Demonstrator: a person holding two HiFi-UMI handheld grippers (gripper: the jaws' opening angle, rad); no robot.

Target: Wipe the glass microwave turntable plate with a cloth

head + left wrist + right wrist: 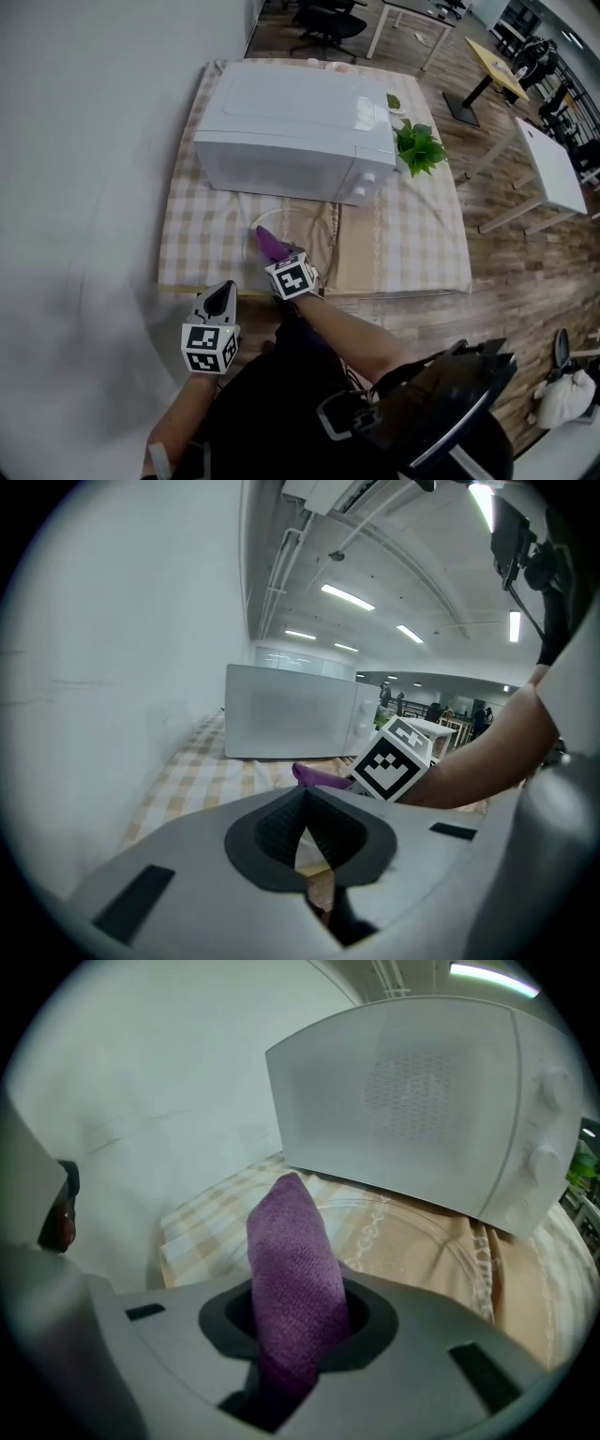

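While the right gripper (295, 1330) is clamped tight on a rolled-up purple cloth (292, 1260), the left gripper (305, 829) has its tongs pressed together on nothing and hangs back off the near edge of the table, well away from the action.

The glass turntable plate (317, 225) sits flat on the checked tablecloth (192, 234), right in front of the white microwave (291, 131) and pretty close to the table's front edge. From the head view the cloth tip pokes out over the near-left part of the plate. Can't really tell if it's touching the glass.

Stuff I'd worry about from here:

- The plate is loose and nothing is holding it down, so a one-sided push could spin it or skate it across the fabric, maybe toward the front edge.
- The cloth is bunched into a narrow roll, so only the tip wipes. Lean in too low and the hard tong ends hit the glass instead.
- A wide sweep could bump the microwave.
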